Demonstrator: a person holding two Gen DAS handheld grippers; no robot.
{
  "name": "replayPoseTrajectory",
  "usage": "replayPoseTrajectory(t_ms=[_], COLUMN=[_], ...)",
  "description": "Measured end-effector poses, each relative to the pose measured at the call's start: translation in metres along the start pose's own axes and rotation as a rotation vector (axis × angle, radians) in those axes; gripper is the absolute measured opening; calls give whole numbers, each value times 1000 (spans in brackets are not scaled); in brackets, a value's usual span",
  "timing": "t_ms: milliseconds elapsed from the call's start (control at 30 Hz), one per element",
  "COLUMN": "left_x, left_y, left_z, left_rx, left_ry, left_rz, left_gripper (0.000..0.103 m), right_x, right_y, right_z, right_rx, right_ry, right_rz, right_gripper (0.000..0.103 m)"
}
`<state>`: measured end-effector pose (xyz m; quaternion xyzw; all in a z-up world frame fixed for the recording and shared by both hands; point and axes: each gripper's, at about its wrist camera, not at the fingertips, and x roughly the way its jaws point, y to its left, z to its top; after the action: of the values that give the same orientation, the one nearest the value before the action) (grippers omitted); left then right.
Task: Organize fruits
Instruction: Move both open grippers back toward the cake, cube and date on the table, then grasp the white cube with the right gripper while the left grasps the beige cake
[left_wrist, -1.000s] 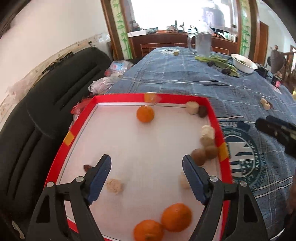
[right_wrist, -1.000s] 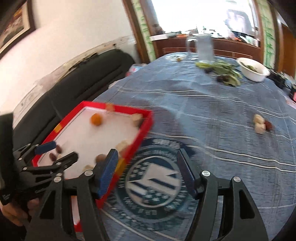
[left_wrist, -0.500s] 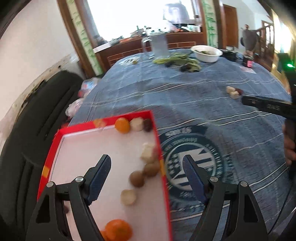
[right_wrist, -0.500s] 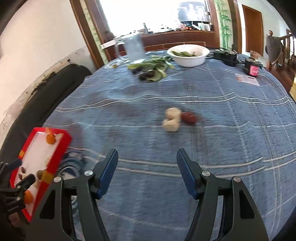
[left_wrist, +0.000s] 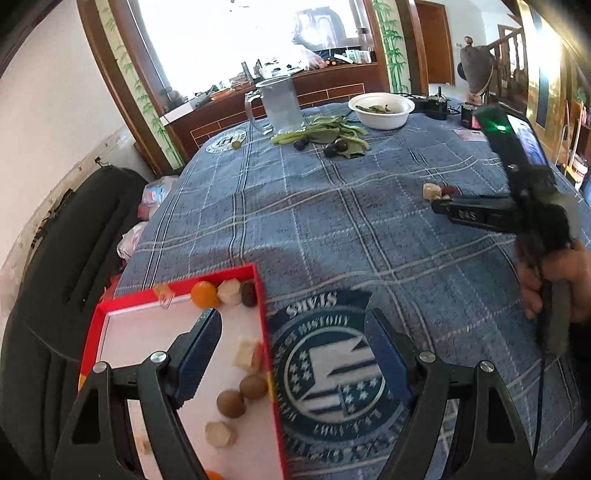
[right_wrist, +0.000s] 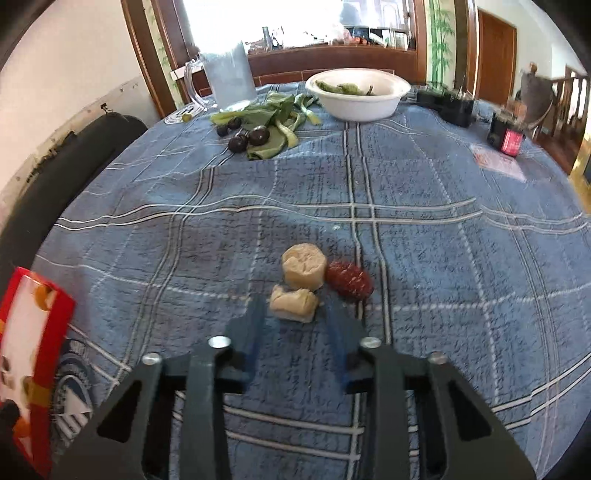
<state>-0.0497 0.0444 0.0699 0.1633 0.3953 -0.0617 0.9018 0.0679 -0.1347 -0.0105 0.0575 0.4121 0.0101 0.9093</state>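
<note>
The right gripper (right_wrist: 293, 325) has swung away from the red tray (right_wrist: 55, 306) to a small cluster of fruit on the blue cloth (right_wrist: 406, 184), and its jaws have narrowed from wide to a partial gap, holding nothing. The nearer pale piece (right_wrist: 293, 304) lies at 12 o'clock just ahead of the tips, so a pick-up looks imminent. Behind it sit a second pale piece (right_wrist: 304, 271) and a red fruit (right_wrist: 349, 282). The left gripper (left_wrist: 293, 354) hangs wide and empty over the tray's right edge (left_wrist: 271, 369). The tray is cut off in both views, and the blurred fingertips make contact hard to judge.
</note>
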Motion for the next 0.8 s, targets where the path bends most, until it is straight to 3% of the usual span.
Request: replayPoseTrajectory(t_ms=[167, 333, 567, 800], left_x=[20, 45, 86, 111], left_y=[-22, -55, -116, -137], left_z=[27, 60, 91, 104], left_rx=[2, 9, 130, 198], left_ry=[10, 11, 24, 63], left_rz=[-28, -100, -192, -223], left_gripper=[80, 80, 80, 79], right_x=[-12, -33, -42, -46], right_y=[-19, -51, -88, -97], right_z=[-1, 9, 16, 19], right_rx=[53, 158, 317, 371], right_ry=[7, -45, -51, -54], right_rz=[79, 149, 171, 190], right_gripper=[26, 26, 26, 26])
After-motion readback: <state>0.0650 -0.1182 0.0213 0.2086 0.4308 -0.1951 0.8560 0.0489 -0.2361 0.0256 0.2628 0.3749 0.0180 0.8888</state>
